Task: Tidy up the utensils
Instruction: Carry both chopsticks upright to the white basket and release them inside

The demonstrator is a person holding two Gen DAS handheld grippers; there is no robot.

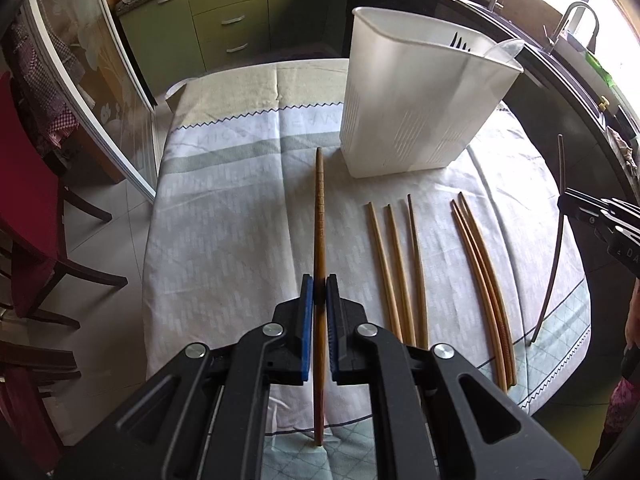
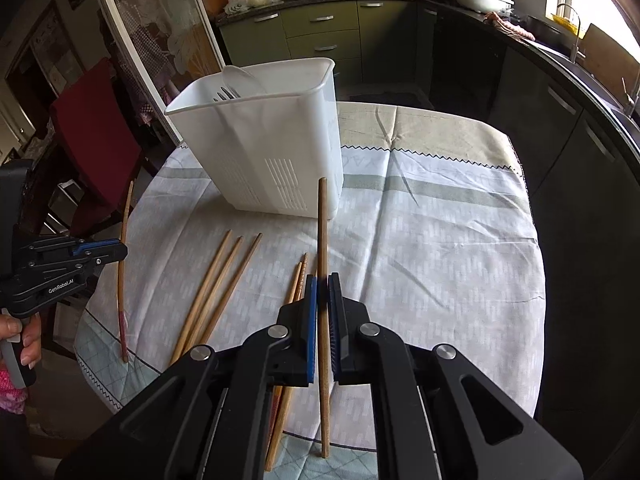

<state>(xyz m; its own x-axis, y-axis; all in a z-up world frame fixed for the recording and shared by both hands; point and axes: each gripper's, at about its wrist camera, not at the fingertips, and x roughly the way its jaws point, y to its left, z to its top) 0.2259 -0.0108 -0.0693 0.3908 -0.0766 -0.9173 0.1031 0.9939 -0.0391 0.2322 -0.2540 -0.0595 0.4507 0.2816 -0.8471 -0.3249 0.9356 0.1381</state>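
Observation:
My left gripper (image 1: 319, 286) is shut on a brown chopstick (image 1: 319, 216) and holds it above the cloth; it also shows in the right wrist view (image 2: 120, 250) with that chopstick (image 2: 125, 216). My right gripper (image 2: 322, 285) is shut on a darker chopstick (image 2: 322, 224), seen in the left wrist view (image 1: 560, 232) beside that gripper (image 1: 568, 198). A white plastic utensil holder (image 1: 416, 96) (image 2: 272, 140) stands upright at the far side, with fork tines (image 2: 226, 94) and a clear spoon (image 1: 506, 48) inside. Several loose chopsticks (image 1: 394, 264) (image 2: 216, 288) lie on the cloth.
The round table wears a white and pale green cloth (image 1: 224, 208) (image 2: 440, 248). A red chair (image 1: 32, 216) stands at its left. Green kitchen cabinets (image 1: 224, 16) and a dark counter with a sink (image 1: 576, 40) lie beyond.

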